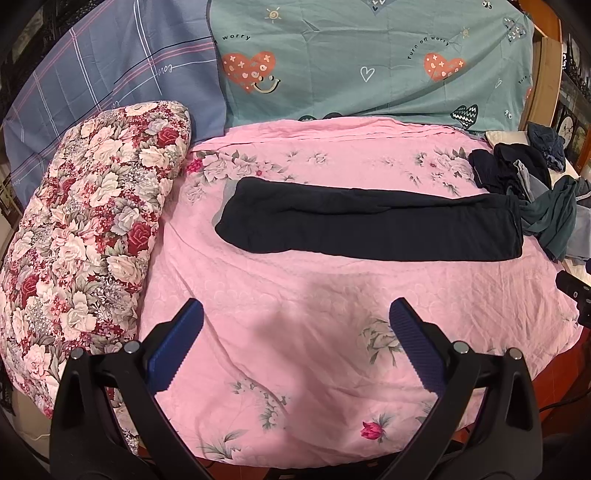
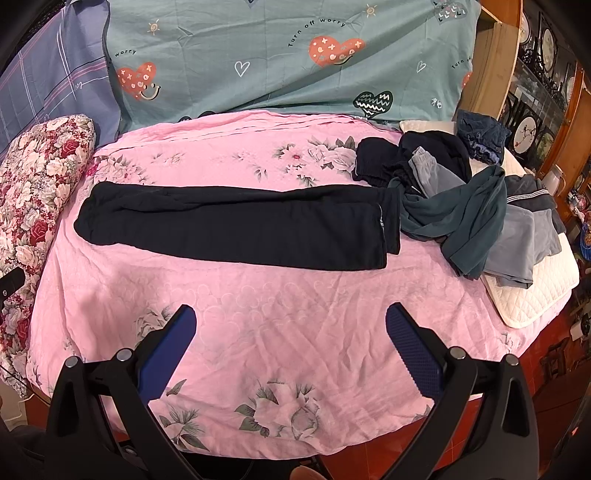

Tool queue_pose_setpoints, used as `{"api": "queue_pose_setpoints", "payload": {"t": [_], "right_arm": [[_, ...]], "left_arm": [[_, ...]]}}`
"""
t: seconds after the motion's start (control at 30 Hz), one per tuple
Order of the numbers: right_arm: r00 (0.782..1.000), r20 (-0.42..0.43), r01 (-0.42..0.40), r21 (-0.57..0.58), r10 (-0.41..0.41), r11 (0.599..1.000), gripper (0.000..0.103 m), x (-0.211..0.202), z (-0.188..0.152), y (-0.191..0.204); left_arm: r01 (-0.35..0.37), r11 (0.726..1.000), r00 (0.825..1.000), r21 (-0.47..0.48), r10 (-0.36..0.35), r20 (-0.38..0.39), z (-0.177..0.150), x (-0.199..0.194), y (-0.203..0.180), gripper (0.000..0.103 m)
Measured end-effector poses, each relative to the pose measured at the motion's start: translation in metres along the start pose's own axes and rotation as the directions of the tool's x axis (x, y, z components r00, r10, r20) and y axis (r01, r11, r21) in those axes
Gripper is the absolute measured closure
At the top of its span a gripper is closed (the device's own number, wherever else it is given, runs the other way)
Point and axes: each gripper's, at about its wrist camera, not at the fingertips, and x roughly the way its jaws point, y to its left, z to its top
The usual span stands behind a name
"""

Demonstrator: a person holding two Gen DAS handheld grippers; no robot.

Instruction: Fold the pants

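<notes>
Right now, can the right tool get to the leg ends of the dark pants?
Probably yes. The right tool is open and holds nothing, and only bare pink sheet lies between it and the dark pants. The clothes pile touches the leg ends at the far corner, not the near edge.

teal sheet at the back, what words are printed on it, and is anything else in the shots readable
"Turn off worry" arcs over an orange heart on the teal sheet.
"worry", its start hidden, sits by another heart on the same sheet.
The script on the blue plaid sheet is too blurred to read.
The dark pants show no readable label.
</notes>
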Motion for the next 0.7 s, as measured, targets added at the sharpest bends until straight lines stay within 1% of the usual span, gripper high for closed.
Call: {"api": "queue_pose_setpoints", "payload": {"t": [0.7], "right_arm": [[1.0, -0.002, 0.001, 0.001, -0.001, 1.0, 0.001, 0.0006, 0.0004, 0.0002]], "left_arm": [[0.001, 1.0, 1.0, -0.003, -0.001, 0.005, 0.0005, -0.001, -0.0016, 0.002]]}}
